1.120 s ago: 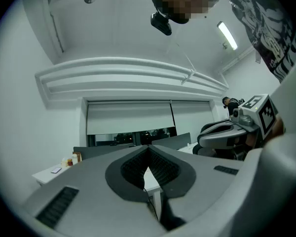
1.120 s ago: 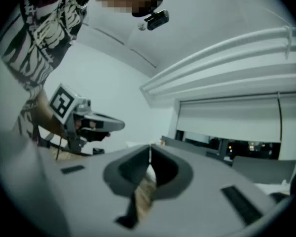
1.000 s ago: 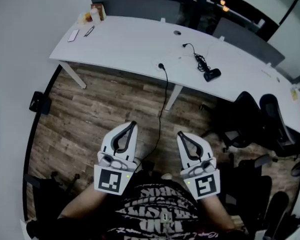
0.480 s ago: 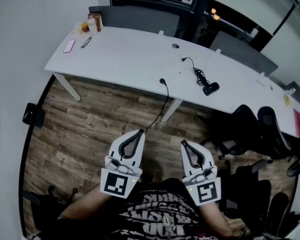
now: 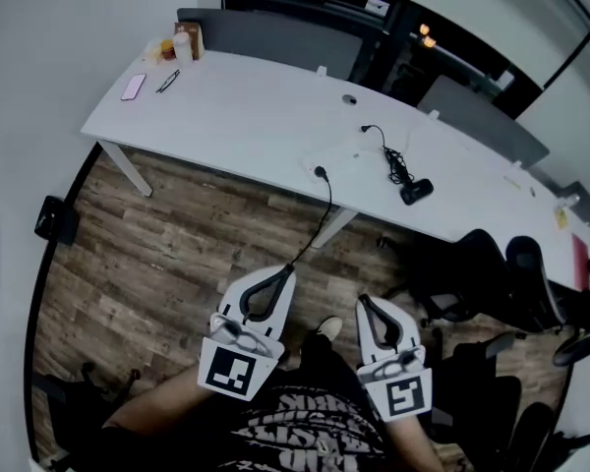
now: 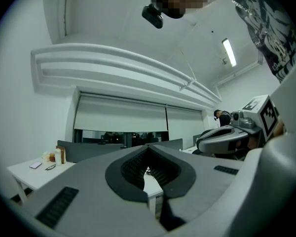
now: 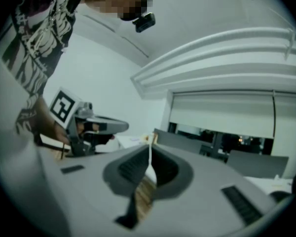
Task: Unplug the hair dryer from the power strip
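Observation:
A black hair dryer (image 5: 416, 192) lies on the long white desk (image 5: 236, 116), its coiled black cord (image 5: 391, 157) trailing away from it. Left of it lies a pale power strip (image 5: 334, 154), hard to make out. A black plug (image 5: 320, 173) sits at its near end, with a cable (image 5: 313, 232) dropping to the floor. My left gripper (image 5: 283, 274) and right gripper (image 5: 364, 304) are held side by side over the wooden floor, well short of the desk. Both point toward it, shut with nothing in them. The left gripper (image 6: 148, 147) and right gripper (image 7: 150, 147) show their tips touching in their own views.
A phone (image 5: 133, 87), glasses (image 5: 167, 81) and small containers (image 5: 182, 43) sit at the desk's far left end. Dark office chairs (image 5: 492, 259) crowd the right side. A black box (image 5: 54, 219) stands on the floor at left. A white desk leg (image 5: 336, 227) stands ahead.
Both grippers have moved forward toward the desk, still side by side and shut. The desk now sits lower and closer in the head view.

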Demonstrator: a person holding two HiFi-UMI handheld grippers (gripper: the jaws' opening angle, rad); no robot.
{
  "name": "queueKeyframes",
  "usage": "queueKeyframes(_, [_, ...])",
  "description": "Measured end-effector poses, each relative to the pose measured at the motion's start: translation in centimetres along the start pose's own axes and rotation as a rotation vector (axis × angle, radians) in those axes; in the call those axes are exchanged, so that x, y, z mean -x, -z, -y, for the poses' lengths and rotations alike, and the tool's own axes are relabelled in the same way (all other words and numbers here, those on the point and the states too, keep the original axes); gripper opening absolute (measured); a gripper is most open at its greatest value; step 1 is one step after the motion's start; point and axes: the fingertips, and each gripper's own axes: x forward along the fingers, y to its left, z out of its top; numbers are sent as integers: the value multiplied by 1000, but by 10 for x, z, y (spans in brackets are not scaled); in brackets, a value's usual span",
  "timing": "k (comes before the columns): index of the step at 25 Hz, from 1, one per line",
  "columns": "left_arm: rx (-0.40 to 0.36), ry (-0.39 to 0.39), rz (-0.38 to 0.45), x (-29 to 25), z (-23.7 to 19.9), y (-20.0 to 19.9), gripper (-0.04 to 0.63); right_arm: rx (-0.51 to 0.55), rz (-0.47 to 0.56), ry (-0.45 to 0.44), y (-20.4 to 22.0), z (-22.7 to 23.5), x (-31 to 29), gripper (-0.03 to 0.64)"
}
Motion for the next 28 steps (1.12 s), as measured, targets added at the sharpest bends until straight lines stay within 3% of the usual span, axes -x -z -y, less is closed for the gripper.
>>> queueKeyframes(3, [-64,7,-15,-16,0,2,28,-15,2,-16,8,14,-10,35])
queueKeyframes(7, [60,-100,-63,-35,-9,22,28,-29,7,-48,21,40,-24,35])
queueKeyframes(9, [80,-135,-73,-48,-12,26,28,-32,10,-68,26,58,-32,35])
queueKeyframes(18, [45,-192,-90,-124,-2,26,28,-63,32,-129,39,143,-59,35])
queueKeyframes(28, [10,-296,-100,-174,9,20,28,-92,76,-231,45,200,-69,35])
